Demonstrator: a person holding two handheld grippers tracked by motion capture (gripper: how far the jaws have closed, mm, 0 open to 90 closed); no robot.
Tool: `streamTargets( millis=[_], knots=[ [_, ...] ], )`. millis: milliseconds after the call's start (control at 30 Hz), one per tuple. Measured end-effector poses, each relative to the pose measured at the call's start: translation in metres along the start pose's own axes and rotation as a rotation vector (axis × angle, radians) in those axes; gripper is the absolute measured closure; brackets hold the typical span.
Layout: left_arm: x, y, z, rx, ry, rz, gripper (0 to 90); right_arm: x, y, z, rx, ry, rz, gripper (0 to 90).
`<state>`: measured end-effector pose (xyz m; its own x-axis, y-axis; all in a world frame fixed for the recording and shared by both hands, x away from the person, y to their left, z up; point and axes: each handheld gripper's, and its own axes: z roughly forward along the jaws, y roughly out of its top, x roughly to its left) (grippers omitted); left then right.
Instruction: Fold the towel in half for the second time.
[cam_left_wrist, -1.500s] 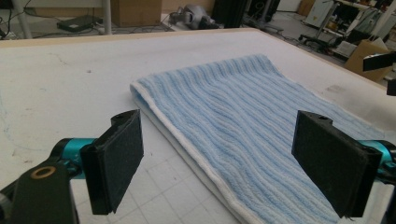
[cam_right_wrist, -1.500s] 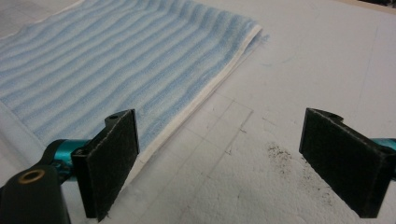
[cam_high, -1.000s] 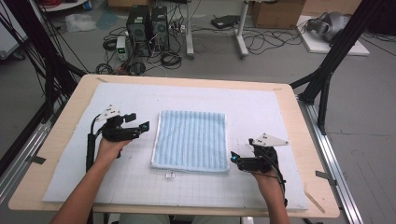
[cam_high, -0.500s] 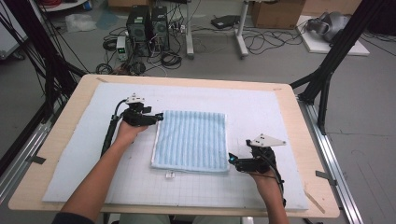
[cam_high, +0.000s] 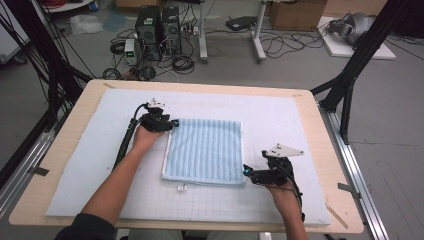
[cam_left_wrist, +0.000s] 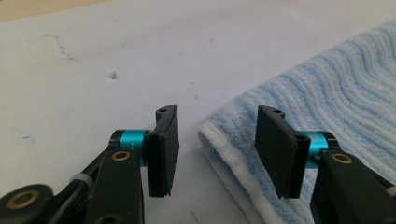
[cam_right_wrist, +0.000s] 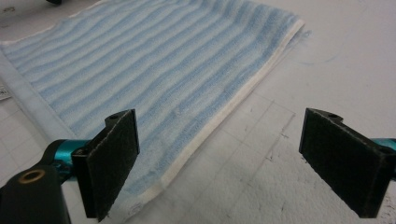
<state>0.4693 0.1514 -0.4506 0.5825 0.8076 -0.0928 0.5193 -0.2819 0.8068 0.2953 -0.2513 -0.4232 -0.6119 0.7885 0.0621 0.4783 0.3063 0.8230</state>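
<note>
**Left claw narrowing over the towel's far corner**

Your left gripper (cam_high: 172, 123) sits at the far left corner of the blue striped towel (cam_high: 205, 150). Seen along its own jaws, that corner lies in the gap between them, the white hem (cam_left_wrist: 219, 154) nearer the right-hand pad. The jaws have just been closing and now stand about half apart, with neither pad pressing the cloth yet.

Your right gripper (cam_high: 246, 172) rests at the towel's near right corner, jaws spread wide. One pad (cam_right_wrist: 109, 158) hovers over the hemmed edge, the other over the bare white mat (cam_high: 280, 120) beside the cloth, and nothing is pinched between them.

The towel lies flat on the mat, between your two grippers
</note>
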Motion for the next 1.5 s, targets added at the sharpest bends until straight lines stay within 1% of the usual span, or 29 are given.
streamTargets(
  millis=[67, 133, 233, 333, 367, 467, 533, 633, 667, 767, 867, 933, 967, 1000, 1067, 1100, 1167, 1233, 1267, 1300, 1333, 1367, 1400, 1433, 1467, 1500],
  knots=[
    [-0.002, 0.001, 0.001, 0.014, 0.003, 0.023, 57.6, 0.0, 0.001, 0.002, 0.001, 0.002, 0.0, 11.3],
    [-0.003, 0.001, 0.001, 0.016, 0.002, 0.039, 64.4, 0.001, 0.002, 0.004, 0.003, 0.003, -0.001, 11.3],
    [-0.004, 0.0, 0.002, 0.018, 0.003, 0.047, 74.9, 0.0, 0.006, 0.009, 0.011, 0.007, -0.008, 11.3],
    [-0.006, 0.0, 0.002, 0.017, -0.003, 0.063, 80.9, -0.003, 0.014, 0.018, 0.02, 0.003, -0.012, 11.3],
    [-0.005, 0.0, 0.001, 0.016, -0.007, 0.062, 82.2, -0.004, 0.018, 0.022, 0.026, 0.0, -0.02, 11.3],
    [-0.004, 0.0, 0.001, 0.013, -0.013, 0.048, 84.4, -0.011, 0.032, 0.037, 0.05, -0.009, -0.02, 11.2],
    [-0.004, 0.0, 0.001, 0.011, -0.017, 0.046, 85.0, -0.018, 0.041, 0.049, 0.064, 0.0, -0.014, 11.2],
    [-0.003, 0.0, 0.001, 0.01, -0.021, 0.04, 85.3, -0.031, 0.053, 0.067, 0.083, 0.006, 0.029, 11.3],
    [-0.003, 0.0, 0.001, 0.011, -0.022, 0.039, 85.4, -0.035, 0.056, 0.073, 0.097, -0.004, 0.034, 11.3],
    [-0.002, 0.0, 0.001, 0.008, -0.028, 0.034, 85.4, -0.046, 0.062, 0.087, 0.111, -0.037, 0.061, 12.0],
    [-0.002, 0.0, 0.0, 0.011, -0.025, 0.039, 85.4, -0.054, 0.065, 0.1, 0.12, -0.053, 0.083, 19.2],
    [-0.002, 0.0, 0.0, 0.009, -0.029, 0.033, 85.5, -0.058, 0.066, 0.111, 0.144, -0.066, 0.101, 20.5],
    [-0.002, 0.0, 0.0, 0.013, -0.031, 0.029, 85.5, -0.06, 0.067, 0.115, 0.148, -0.063, 0.111, 23.8],
    [-0.002, 0.0, 0.0, 0.01, -0.035, 0.025, 85.7, -0.061, 0.068, 0.118, 0.138, -0.068, 0.112, 27.0],
    [-0.001, 0.0, 0.0, 0.009, -0.035, 0.005, 85.8, -0.06, 0.071, 0.124, 0.145, -0.087, 0.124, 29.2],
    [-0.001, -0.001, 0.0, 0.009, -0.034, 0.0, 85.9, -0.06, 0.072, 0.127, 0.152, -0.102, 0.12, 32.1],
    [-0.001, -0.001, 0.0, 0.013, -0.033, -0.007, 85.8, -0.061, 0.073, 0.132, 0.164, -0.095, 0.121, 36.4],
    [-0.001, -0.001, 0.0, 0.013, -0.032, -0.017, 85.9, -0.06, 0.074, 0.136, 0.166, -0.099, 0.135, 43.5],
    [-0.001, -0.001, 0.0, 0.012, -0.033, -0.022, 85.9, -0.059, 0.075, 0.137, 0.166, -0.106, 0.131, 46.5],
    [-0.001, -0.001, 0.0, 0.016, -0.034, -0.027, 85.8, -0.059, 0.075, 0.138, 0.165, -0.114, 0.134, 51.4],
    [0.0, -0.001, 0.0, 0.013, -0.036, -0.034, 85.9, -0.059, 0.076, 0.138, 0.166, -0.124, 0.139, 54.4],
    [-0.001, -0.001, 0.0, 0.01, -0.034, -0.048, 85.9, -0.06, 0.076, 0.138, 0.162, -0.126, 0.153, 58.6],
    [-0.001, -0.001, -0.001, 0.011, -0.033, -0.052, 85.9, -0.06, 0.076, 0.139, 0.157, -0.122, 0.161, 63.6],
    [-0.001, -0.002, -0.001, 0.008, -0.03, -0.059, 86.1, -0.06, 0.076, 0.139, 0.155, -0.122, 0.152, 65.8],
    [-0.002, -0.002, -0.001, 0.006, -0.027, -0.068, 86.3, -0.06, 0.076, 0.14, 0.157, -0.12, 0.161, 72.3],
    [-0.002, -0.002, -0.001, 0.007, -0.023, -0.072, 86.5, -0.059, 0.077, 0.14, 0.15, -0.103, 0.157, 77.4]
  ],
)
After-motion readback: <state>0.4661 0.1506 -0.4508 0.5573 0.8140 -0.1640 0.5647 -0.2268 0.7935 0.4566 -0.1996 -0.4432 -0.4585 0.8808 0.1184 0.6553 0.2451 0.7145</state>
